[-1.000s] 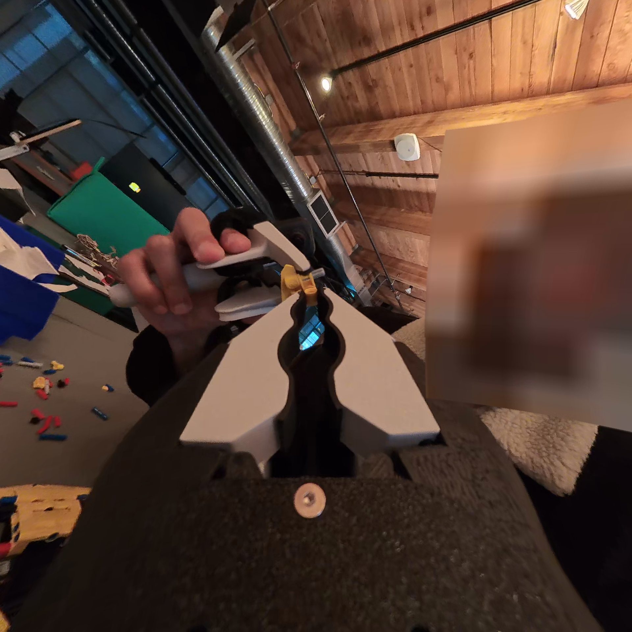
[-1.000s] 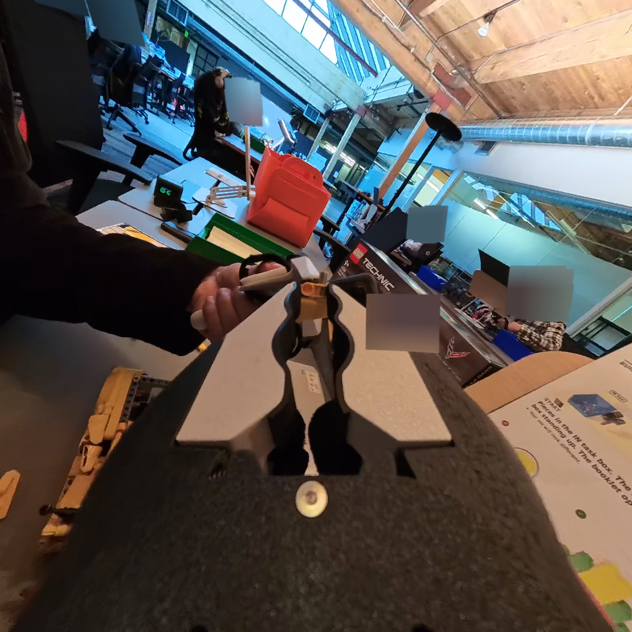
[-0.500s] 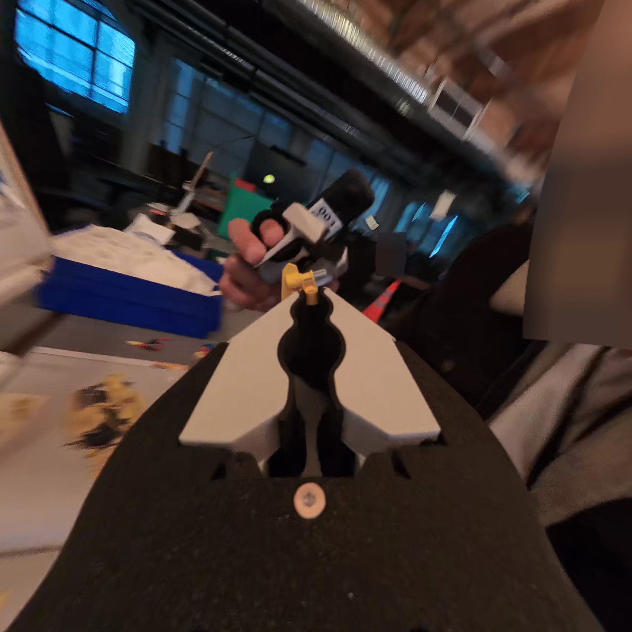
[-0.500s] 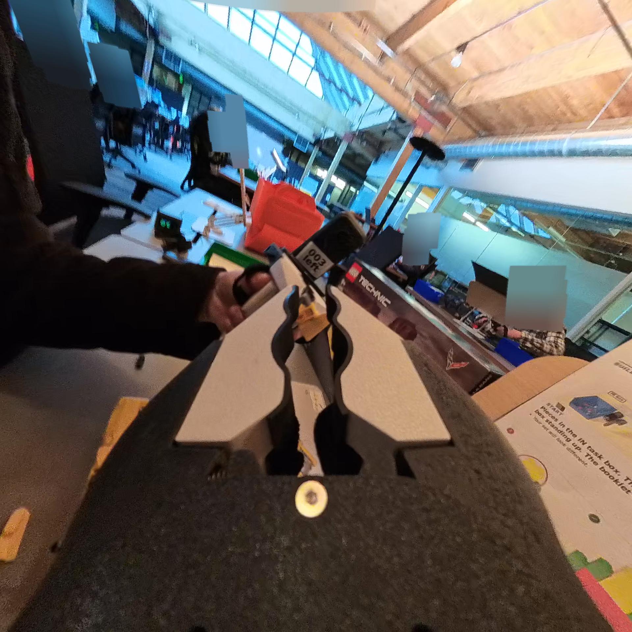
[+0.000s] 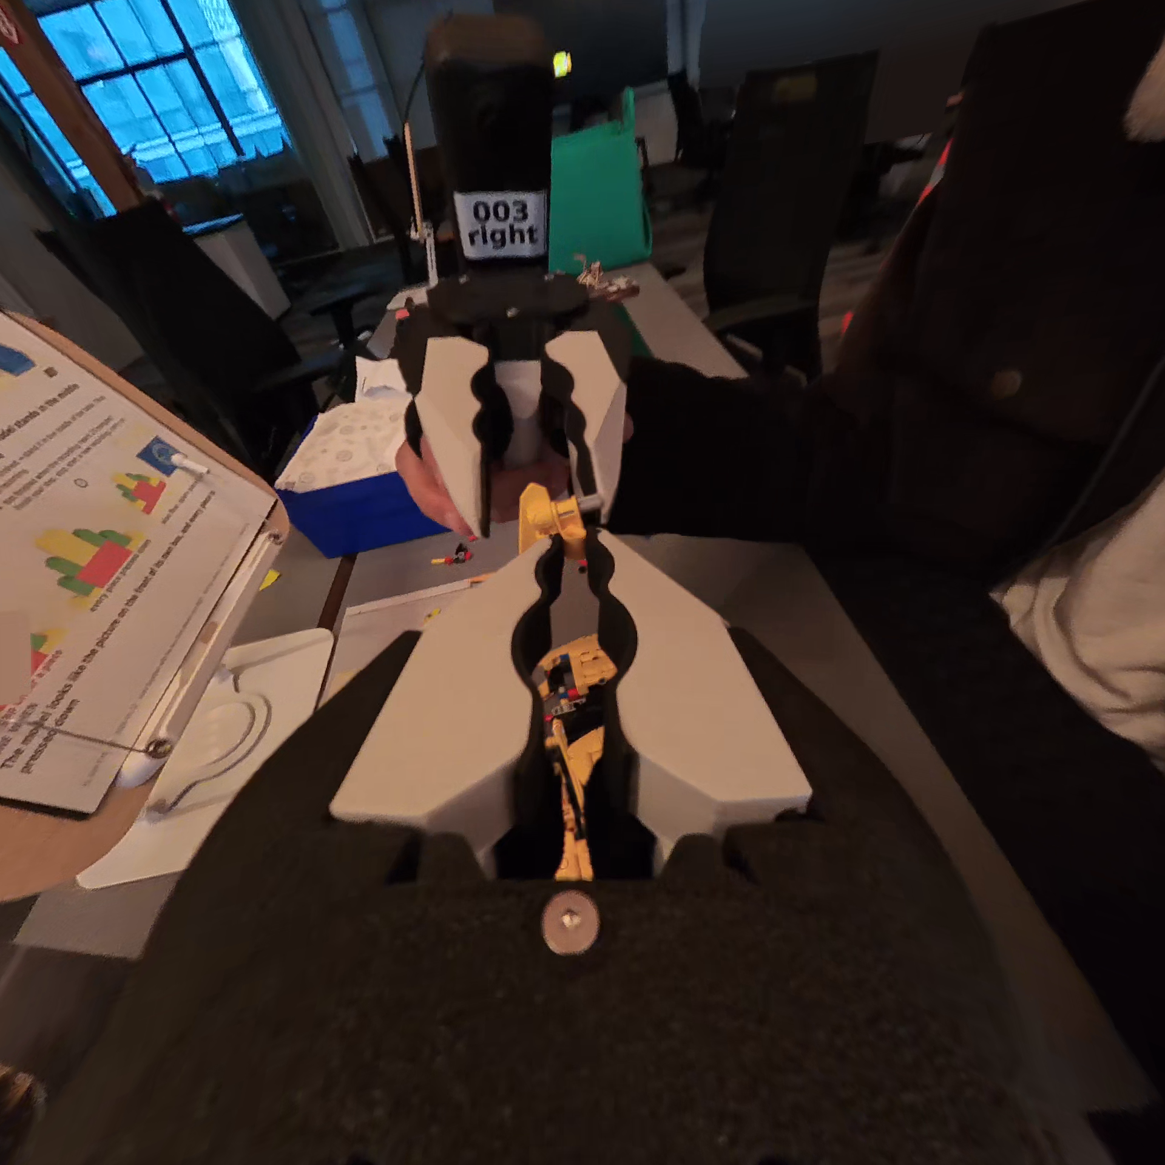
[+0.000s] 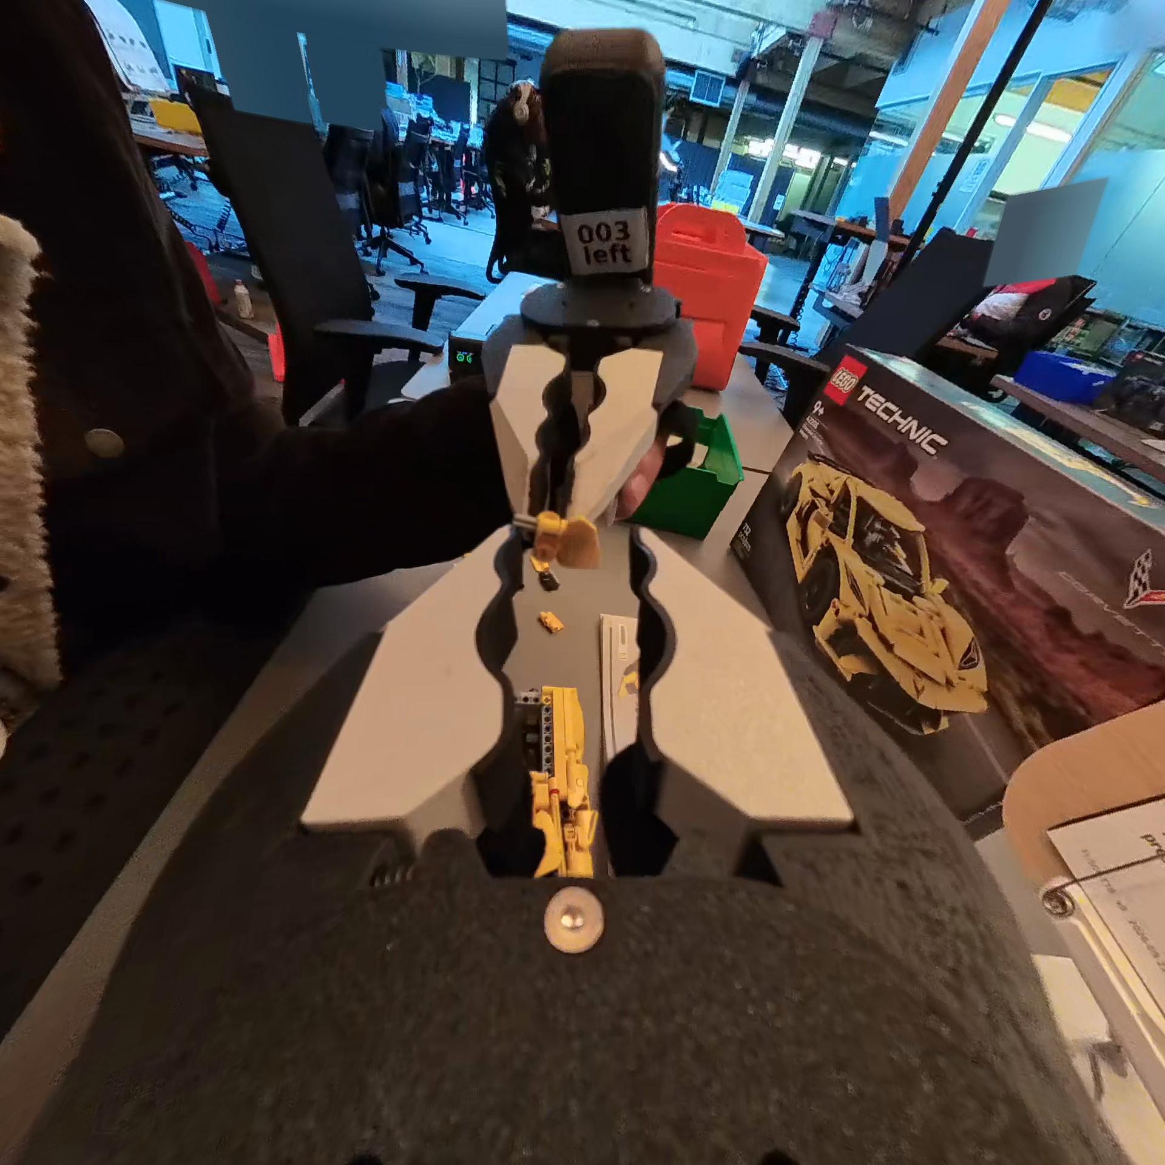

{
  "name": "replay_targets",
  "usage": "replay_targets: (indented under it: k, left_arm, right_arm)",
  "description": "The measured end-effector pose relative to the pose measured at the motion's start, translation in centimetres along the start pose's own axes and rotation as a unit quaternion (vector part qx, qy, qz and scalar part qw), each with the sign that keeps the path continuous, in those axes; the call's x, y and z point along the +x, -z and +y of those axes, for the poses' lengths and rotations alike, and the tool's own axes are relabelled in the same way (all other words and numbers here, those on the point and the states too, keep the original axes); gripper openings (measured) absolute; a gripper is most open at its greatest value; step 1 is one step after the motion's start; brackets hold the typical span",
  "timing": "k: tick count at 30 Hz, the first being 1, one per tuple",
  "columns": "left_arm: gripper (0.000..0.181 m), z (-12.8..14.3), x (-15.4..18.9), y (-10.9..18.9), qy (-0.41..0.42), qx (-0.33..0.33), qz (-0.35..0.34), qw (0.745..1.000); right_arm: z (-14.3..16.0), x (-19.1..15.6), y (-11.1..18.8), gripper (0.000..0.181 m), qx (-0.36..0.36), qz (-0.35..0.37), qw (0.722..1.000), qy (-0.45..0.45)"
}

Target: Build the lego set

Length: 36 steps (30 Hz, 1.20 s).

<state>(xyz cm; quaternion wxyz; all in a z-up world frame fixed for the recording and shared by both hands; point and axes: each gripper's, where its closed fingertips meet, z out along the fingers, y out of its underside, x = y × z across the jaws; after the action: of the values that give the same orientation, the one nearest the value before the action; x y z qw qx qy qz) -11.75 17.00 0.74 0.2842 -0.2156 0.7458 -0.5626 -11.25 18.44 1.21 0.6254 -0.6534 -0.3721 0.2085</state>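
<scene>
One small yellow piece [image 5: 555,520], grey pin protruding, pinched by left hand-held gripper [image 5: 570,550].

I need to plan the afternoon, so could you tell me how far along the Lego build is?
Done: a partly built yellow model lies on the table. In hand: the left gripper pinches a small yellow piece; the right gripper is open, facing it. Left: fitting that piece, plus loose pieces.

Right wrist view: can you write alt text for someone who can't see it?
The right gripper, jaws open, faces the left gripper, which is shut on a small yellow lego piece. Below lie a partly built yellow model and the set's box on a grey table.
</scene>
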Motion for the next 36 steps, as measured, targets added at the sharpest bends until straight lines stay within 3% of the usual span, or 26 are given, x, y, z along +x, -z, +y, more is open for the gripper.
replay_targets:
  k: [7, 17, 21, 33, 36]
  left_arm:
    - [0.007, 1.5, -0.5, 0.2, 0.003, -0.043, -0.016, 0.999]
    - [0.007, 2.4, -0.9, 0.1, 0.000, -0.071, -0.030, 0.997]
    - [0.007, 2.7, -1.4, 0.3, 0.036, -0.079, -0.036, 0.996]
    - [0.008, 2.7, -2.7, 0.2, 0.105, -0.056, -0.054, 0.991]
    - [0.027, 2.2, -3.7, 1.2, 0.109, -0.037, -0.084, 0.990]
  right_arm:
    - [0.2, -0.8, -0.6, 0.032, 0.002, -0.034, 0.999, -0.034]
    - [1.8, 0.2, -1.1, 0.025, -0.040, -0.006, 0.998, -0.038]
    - [2.3, 0.7, -1.3, 0.025, -0.061, 0.011, 0.997, -0.034]
    - [2.3, 1.9, -1.0, 0.025, -0.078, 0.056, 0.995, -0.010]
    - [2.6, 3.4, 0.4, 0.025, -0.092, 0.104, 0.990, -0.009]
